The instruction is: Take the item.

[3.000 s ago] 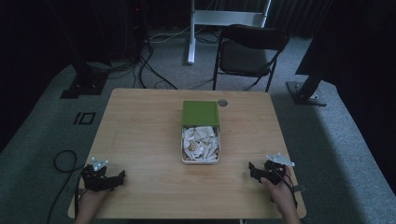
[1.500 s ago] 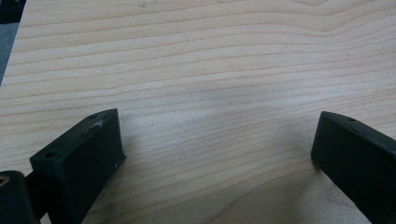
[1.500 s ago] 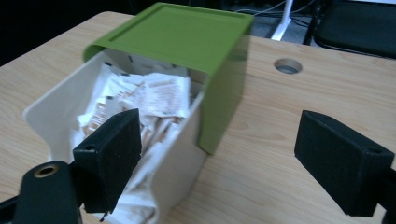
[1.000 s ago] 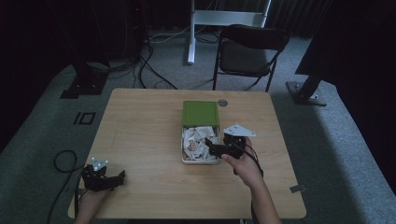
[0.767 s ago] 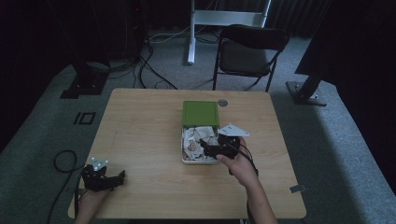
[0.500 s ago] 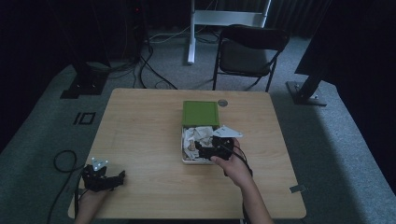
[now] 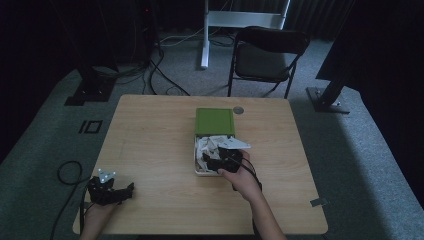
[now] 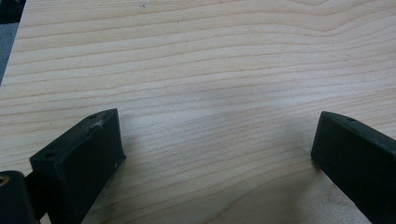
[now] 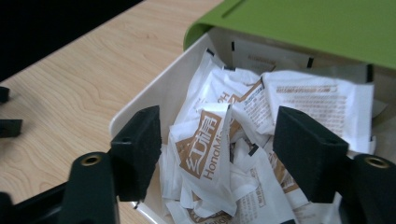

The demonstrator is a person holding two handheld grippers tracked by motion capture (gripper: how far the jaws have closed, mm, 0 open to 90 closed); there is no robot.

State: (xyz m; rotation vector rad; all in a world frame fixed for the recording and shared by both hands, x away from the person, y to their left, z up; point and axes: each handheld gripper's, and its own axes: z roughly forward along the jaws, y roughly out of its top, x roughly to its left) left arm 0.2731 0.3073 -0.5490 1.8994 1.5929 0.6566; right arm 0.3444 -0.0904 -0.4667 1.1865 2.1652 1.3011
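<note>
Now right gripper (image 9: 217, 140) is hovering wide open, empty, over sachets (image 9: 205, 154) in white box (image 9: 154, 93); should straddle one upright packet. Left gripper (image 8: 212, 154) is resting open, empty, on table (image 8: 210, 56).

Green lid (image 7: 214, 121) roofs box (image 9: 154, 95) rear; front half open, sachets (image 9: 219, 140) exposed.

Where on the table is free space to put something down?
Bare wood lies left of the white box, up to the left gripper, and right of it, towards the table edge. The box is crowded: packets and the right gripper.
</note>
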